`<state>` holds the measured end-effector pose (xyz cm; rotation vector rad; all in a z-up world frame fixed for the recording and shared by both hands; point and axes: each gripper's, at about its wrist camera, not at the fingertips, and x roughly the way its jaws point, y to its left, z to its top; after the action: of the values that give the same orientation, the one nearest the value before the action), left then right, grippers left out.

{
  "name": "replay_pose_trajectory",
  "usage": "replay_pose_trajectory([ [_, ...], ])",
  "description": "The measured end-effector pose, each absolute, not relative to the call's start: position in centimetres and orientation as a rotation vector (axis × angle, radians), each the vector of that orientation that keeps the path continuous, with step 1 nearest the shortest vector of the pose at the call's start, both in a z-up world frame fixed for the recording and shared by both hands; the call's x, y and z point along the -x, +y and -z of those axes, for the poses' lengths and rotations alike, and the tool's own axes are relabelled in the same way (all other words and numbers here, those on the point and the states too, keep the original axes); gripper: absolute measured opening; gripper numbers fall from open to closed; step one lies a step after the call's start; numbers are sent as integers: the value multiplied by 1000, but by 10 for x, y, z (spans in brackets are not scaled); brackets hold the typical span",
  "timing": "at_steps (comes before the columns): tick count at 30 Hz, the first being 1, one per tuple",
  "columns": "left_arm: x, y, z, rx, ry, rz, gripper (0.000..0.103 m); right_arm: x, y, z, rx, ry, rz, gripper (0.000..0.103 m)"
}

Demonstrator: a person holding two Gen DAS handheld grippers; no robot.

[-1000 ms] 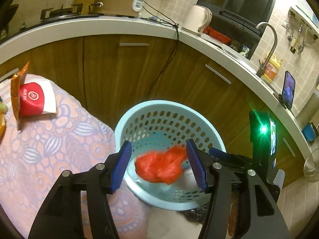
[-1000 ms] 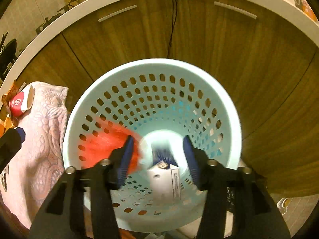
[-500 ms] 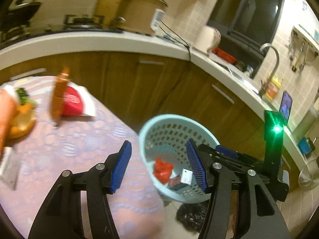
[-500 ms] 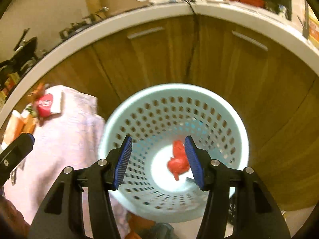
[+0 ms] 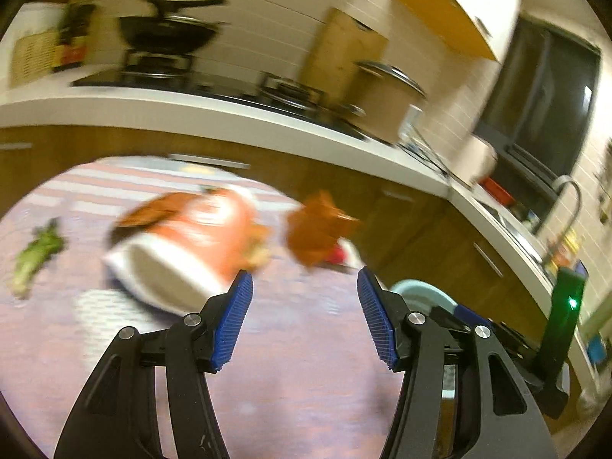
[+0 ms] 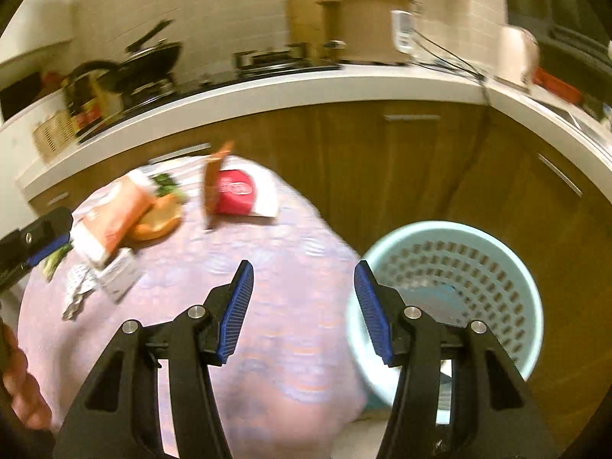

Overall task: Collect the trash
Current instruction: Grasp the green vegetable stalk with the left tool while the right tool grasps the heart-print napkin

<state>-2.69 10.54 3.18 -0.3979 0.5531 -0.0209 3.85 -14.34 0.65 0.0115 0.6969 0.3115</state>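
A light-blue perforated basket (image 6: 470,283) stands on the floor right of a round table with a pink patterned cloth (image 6: 237,306). On the table lie an orange-and-white carton (image 6: 114,218), an orange wrapper (image 6: 213,187) standing beside a red-and-white packet (image 6: 241,193), green scraps (image 5: 34,260) and crumpled paper (image 6: 76,287). My left gripper (image 5: 304,319) is open and empty above the cloth, near the carton (image 5: 191,244) and the wrapper (image 5: 317,229). My right gripper (image 6: 302,313) is open and empty between table and basket.
Wooden cabinets under a white counter (image 6: 344,84) curve behind the table. The counter holds a wok (image 5: 168,34), a rice cooker (image 6: 367,23) and a kettle (image 6: 516,53). A sink tap (image 5: 566,199) stands far right. The basket rim (image 5: 420,294) shows behind my left gripper's right finger.
Both grippers have swung left and up, away from the basket toward the table. The red trash that dropped into the basket is out of sight now.
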Motion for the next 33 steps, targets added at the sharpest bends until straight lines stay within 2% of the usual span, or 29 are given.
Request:
replay_pose_trajectory([
  [6,59,182,-31,430,527,-169,56,-25,-91,-7,44,691,-413,51],
  [9,71,218,-30,403,530,-279,65,-18,-67,-6,82,693,-461,51],
  [13,74,261,-16,362,582,-385,65,-8,-40,-6,106,681,-510,51],
  [24,31,293,26,295,735,-413,65,25,30,-6,178,671,-651,51],
  [26,25,296,31,290,745,-409,62,27,40,-4,177,685,-678,51],
  [28,23,296,37,299,773,-406,38,28,50,-3,178,698,-701,51],
  [31,27,298,38,306,766,-413,30,28,66,2,176,726,-733,51],
  [33,34,297,36,315,738,-401,28,28,76,7,174,749,-756,51],
])
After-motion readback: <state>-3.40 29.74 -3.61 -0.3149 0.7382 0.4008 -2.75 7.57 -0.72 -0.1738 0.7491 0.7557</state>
